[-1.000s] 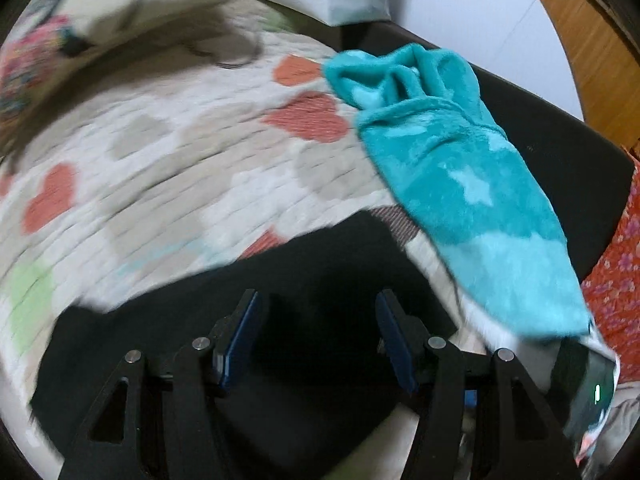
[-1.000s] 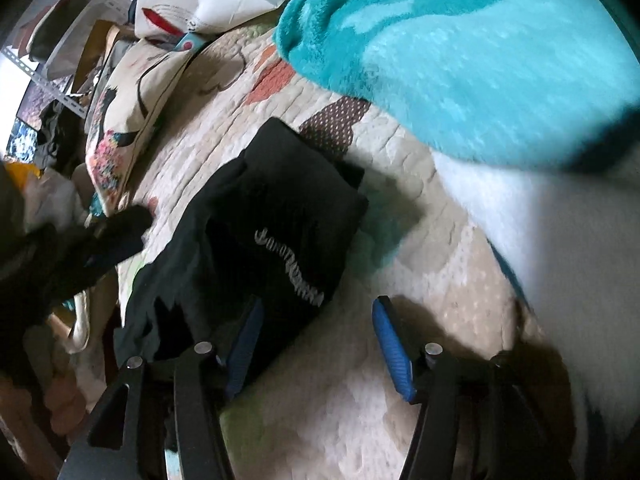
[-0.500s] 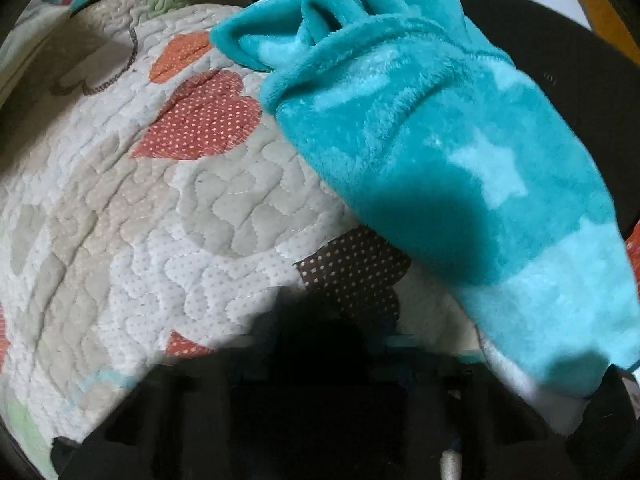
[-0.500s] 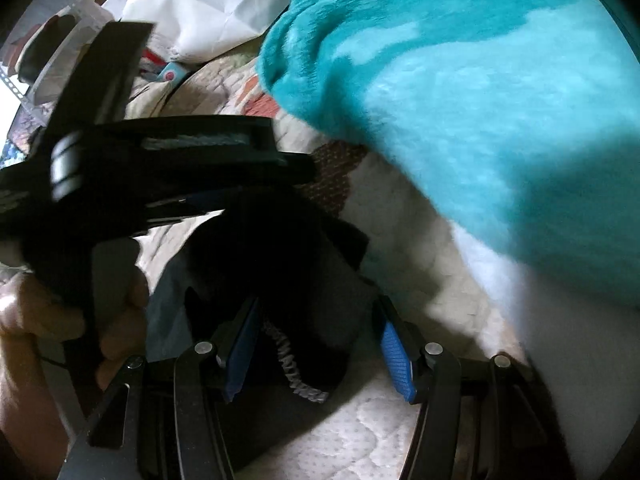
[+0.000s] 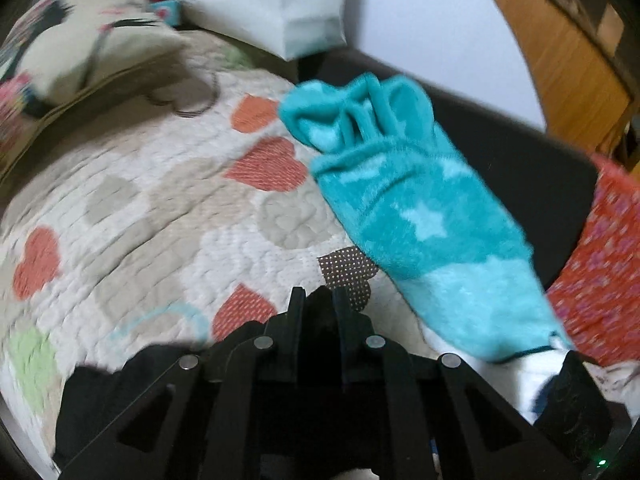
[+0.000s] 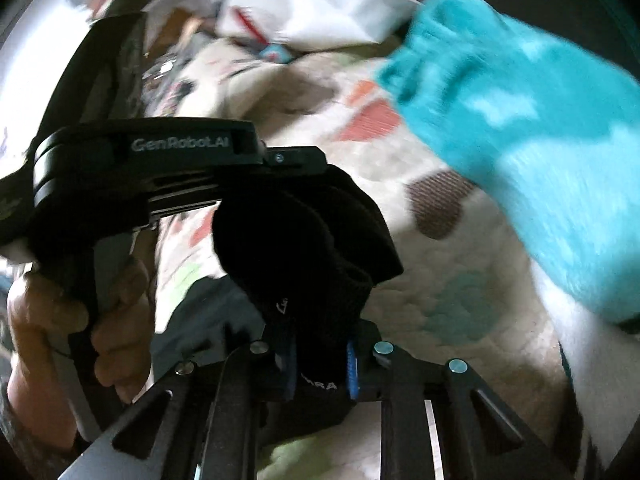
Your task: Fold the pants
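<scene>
Quilt (image 5: 168, 216) fills most of both views: cream, stitched, scattered with red, beige and brown hearts. Both views blurred.

Teal fleece blanket (image 5: 416, 216) with pale stars lies along the quilt's right side, running from far to near; far end bunched into folds. A dark surface shows beyond its right edge. Same blanket (image 6: 532, 152) takes the upper right of the right wrist view.

Patterned pillow (image 5: 68, 52) at far left on the quilt. White bag (image 5: 276, 8) stands at the far edge, just right of the pillow. Red floral fabric (image 5: 600, 276) at the right edge, beside the blanket's near end.

Black pants (image 6: 312, 240) are at the near side of the quilt, bunched and lifted, held between the two tools. In the left wrist view the pants (image 5: 92, 396) show as a dark mass spreading low left under the tool.

Left gripper (image 5: 316, 304): fingers drawn close together with black cloth pinched between them. From the right wrist camera the left gripper (image 6: 304, 162) comes in from the left, its tip buried in the wad of pants; a bare hand (image 6: 60, 320) wraps the handle at lower left.

Right gripper (image 6: 322, 368): blue-padded fingers narrowed on a fold of the pants, white lettering on the cloth visible between them.
</scene>
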Motion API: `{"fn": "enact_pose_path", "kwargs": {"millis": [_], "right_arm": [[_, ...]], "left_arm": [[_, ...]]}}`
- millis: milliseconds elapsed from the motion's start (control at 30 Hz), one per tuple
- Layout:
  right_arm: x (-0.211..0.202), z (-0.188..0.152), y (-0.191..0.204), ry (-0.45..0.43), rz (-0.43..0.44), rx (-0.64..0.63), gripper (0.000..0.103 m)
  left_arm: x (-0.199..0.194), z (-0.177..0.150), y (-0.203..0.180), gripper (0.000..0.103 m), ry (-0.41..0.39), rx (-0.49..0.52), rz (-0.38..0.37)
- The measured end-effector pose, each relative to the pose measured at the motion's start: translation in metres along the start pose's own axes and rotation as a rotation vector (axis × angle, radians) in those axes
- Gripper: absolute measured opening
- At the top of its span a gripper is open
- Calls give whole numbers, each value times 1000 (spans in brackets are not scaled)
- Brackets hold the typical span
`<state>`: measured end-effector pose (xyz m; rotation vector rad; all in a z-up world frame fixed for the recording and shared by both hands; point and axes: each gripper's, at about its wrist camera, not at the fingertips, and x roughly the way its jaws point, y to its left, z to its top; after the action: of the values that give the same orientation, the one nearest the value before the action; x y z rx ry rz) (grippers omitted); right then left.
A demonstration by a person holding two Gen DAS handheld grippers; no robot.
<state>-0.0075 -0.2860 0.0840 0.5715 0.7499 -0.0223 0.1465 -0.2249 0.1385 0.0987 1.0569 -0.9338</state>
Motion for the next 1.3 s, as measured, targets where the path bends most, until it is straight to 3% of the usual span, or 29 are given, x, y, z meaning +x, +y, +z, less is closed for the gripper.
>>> {"fn": "enact_pose_path", "kwargs": {"millis": [233, 433, 600, 900, 1100, 1167, 1200, 1300], "right_arm": [[-7, -13, 65, 26, 68, -192, 19], [8, -43, 127, 108, 101, -392, 19], [31, -78, 162, 178, 77, -536, 19], [64, -124, 196, 208, 4, -725, 20], [64, -143, 198, 212, 6, -762, 36], [59, -147, 201, 218, 34, -772, 62], [55, -150, 204, 219, 48, -786, 66], [38, -160, 210, 214, 84, -851, 70]], "left_arm": [[-70, -33, 48, 13, -123, -156, -26], [-105, -80, 104, 10, -205, -328, -77], [-129, -117, 135, 6, -259, -416, -113], [-143, -172, 189, 6, -325, -610, -56], [-150, -200, 212, 6, -317, -725, 30], [-151, -211, 218, 6, -310, -768, 58], [-152, -216, 221, 6, -311, -789, 68], [-163, -230, 227, 6, -348, -853, 95]]}}
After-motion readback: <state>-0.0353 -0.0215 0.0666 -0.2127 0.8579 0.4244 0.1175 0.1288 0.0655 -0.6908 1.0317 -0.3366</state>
